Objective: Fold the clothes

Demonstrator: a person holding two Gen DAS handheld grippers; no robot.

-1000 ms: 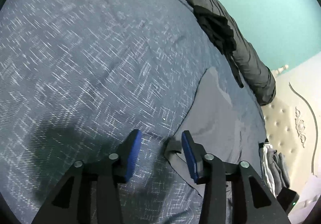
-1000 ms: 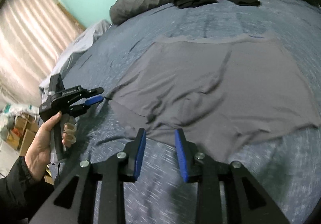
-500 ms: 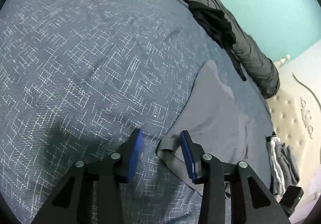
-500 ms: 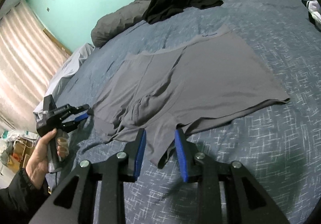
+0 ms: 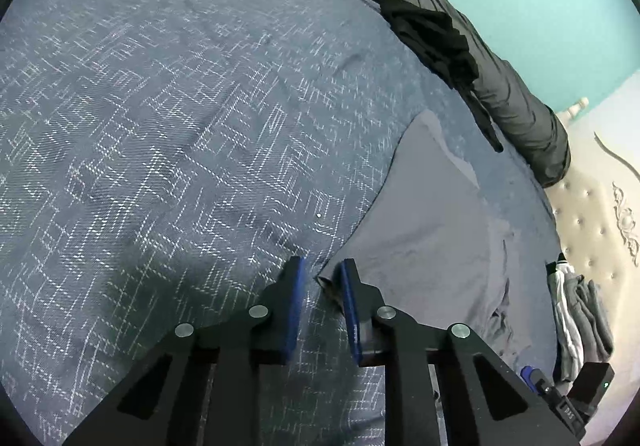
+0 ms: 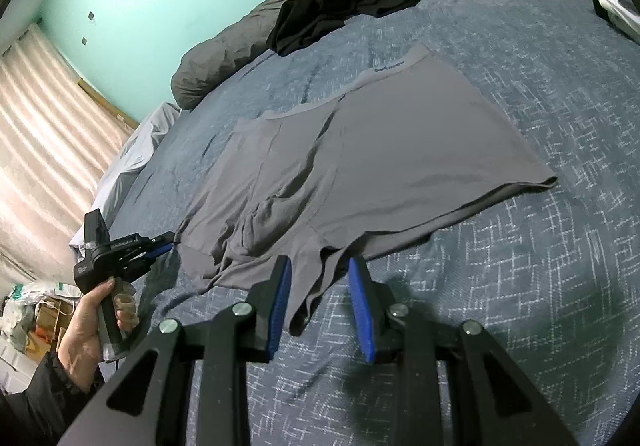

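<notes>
A: What's the garment?
B: 1 pair of grey boxer briefs (image 6: 372,150), spread flat on the blue patterned bedcover (image 6: 560,286), front up.
A: Orientation?
B: Waistband (image 6: 384,70) w/ small dark logo on the far side, 2 leg openings toward the near edge.
A: Smooth?
B: Right leg mostly flat; left leg & crotch area bunched w/ wrinkles. Near hem of the middle part curls up slightly.
</notes>
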